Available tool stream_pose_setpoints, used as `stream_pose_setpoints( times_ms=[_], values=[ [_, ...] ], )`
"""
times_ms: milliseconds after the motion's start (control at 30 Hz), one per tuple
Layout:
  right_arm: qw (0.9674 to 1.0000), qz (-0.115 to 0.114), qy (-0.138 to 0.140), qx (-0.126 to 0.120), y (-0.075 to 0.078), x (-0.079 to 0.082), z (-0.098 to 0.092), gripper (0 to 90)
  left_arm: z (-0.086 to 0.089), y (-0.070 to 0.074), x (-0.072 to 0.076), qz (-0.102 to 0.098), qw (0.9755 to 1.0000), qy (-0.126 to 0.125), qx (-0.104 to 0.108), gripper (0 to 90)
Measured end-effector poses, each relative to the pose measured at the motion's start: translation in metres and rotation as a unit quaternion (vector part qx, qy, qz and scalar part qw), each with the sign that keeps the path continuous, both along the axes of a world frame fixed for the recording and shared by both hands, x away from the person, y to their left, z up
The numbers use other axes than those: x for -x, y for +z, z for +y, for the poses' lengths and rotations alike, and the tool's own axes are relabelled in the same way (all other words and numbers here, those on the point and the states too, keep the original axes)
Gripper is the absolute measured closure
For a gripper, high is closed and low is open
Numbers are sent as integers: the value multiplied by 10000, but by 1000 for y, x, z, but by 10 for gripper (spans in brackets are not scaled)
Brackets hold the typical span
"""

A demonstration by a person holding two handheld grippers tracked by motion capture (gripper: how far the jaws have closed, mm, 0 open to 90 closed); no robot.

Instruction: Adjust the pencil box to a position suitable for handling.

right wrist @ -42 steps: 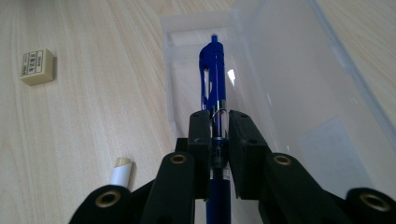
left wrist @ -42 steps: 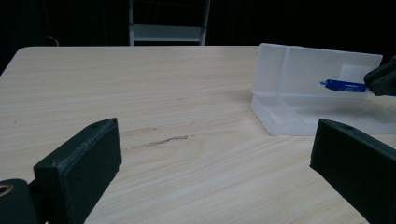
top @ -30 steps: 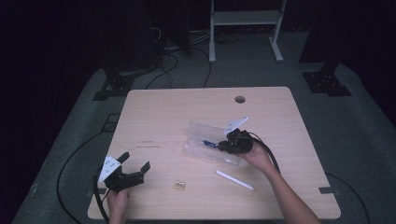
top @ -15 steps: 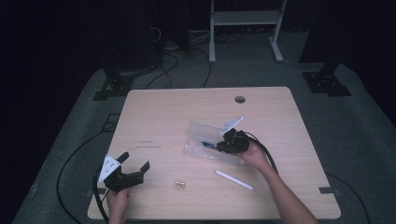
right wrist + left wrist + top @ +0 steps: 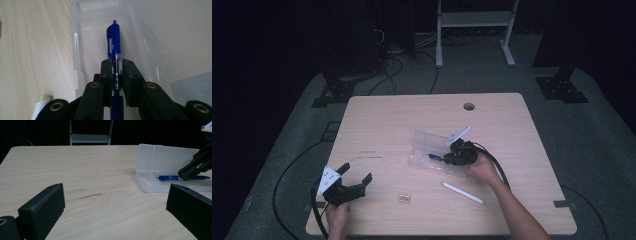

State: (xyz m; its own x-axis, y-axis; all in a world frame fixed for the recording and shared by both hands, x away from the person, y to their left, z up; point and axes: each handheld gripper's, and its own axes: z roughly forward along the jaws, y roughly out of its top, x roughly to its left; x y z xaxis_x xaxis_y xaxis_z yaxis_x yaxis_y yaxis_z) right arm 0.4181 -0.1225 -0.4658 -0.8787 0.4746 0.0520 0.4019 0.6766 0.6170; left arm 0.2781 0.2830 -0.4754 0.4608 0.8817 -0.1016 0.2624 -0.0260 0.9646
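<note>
Resting at the near left corner of the wooden surface [image 5: 377, 125], well apart from the clear plastic case [image 5: 432, 155], the left claw [image 5: 354, 177] sits in the person's left hand [image 5: 337, 217] with its jaws spread wide and nothing between them. Between that claw and the case, a small brass-coloured block [image 5: 404, 198] lies on the bare wood. Just nearer than the case, to its right, lies a white pen [image 5: 463, 193]. At the case itself, the right claw [image 5: 116, 67] is clamped on the barrel of a blue pen [image 5: 113, 37], its two black jaws pressing the pen from either side. The pen lies lengthwise in the case's open tray, clip end pointing away from the claw. From the left gripper view the pen [image 5: 170, 177] lies flat along the tray floor, with the case's lid [image 5: 165, 157] standing up behind it. Beyond the case, near the far edge of the surface, is a round cable hole [image 5: 469, 106].
</note>
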Motion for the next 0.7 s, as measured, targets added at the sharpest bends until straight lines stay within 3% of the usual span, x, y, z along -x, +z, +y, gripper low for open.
stream_pose_setpoints(
  times_ms=[400,700],
  values=[
    [10000,21,-1,40,-2,-1,1,782,0,0,0,-8,10000,2,-1,11],
    [10000,23,-10,-30,1,0,-1,725,0,0,0,-2,10000,4,-8,11]
  ],
)
